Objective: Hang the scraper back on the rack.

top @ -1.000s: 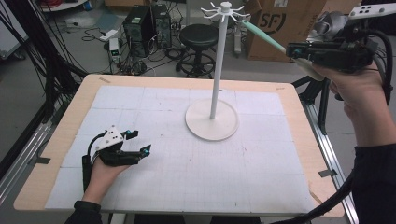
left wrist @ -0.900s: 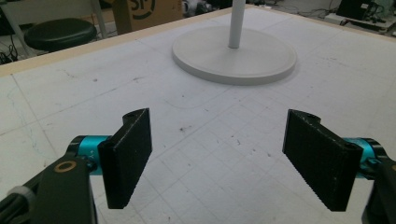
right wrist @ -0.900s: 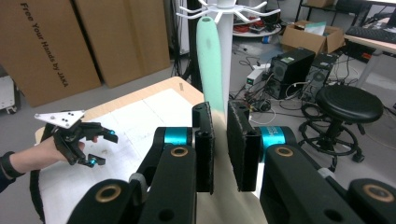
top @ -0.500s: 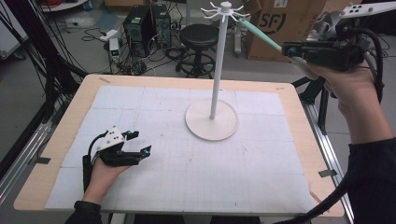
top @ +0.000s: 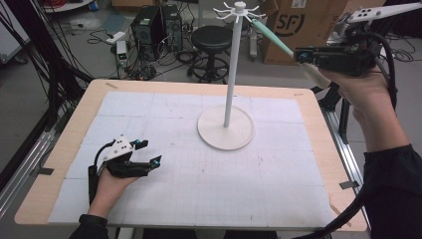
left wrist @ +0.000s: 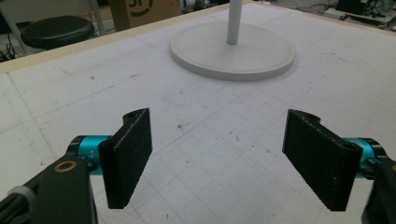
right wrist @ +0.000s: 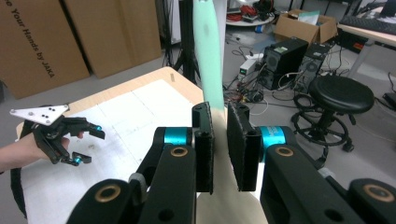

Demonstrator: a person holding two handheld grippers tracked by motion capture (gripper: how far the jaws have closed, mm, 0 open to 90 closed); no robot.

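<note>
Mint utensil (top: 272, 36) clamped in our right gripper (top: 300, 55), at the rack (top: 237, 10); next, hook it. Left gripper (top: 149, 153) released.

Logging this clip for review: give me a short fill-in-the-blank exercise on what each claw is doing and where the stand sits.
1. The right claw is shut on a long mint-green ____.
2. The left claw rests low over the mat with its jaws ____.
3. The white stand has a round ____ resting on the gridded mat.
4. The tool's far tip reaches toward the hooks at the stand's ____.

Missing words: tool; open; base; top
</note>
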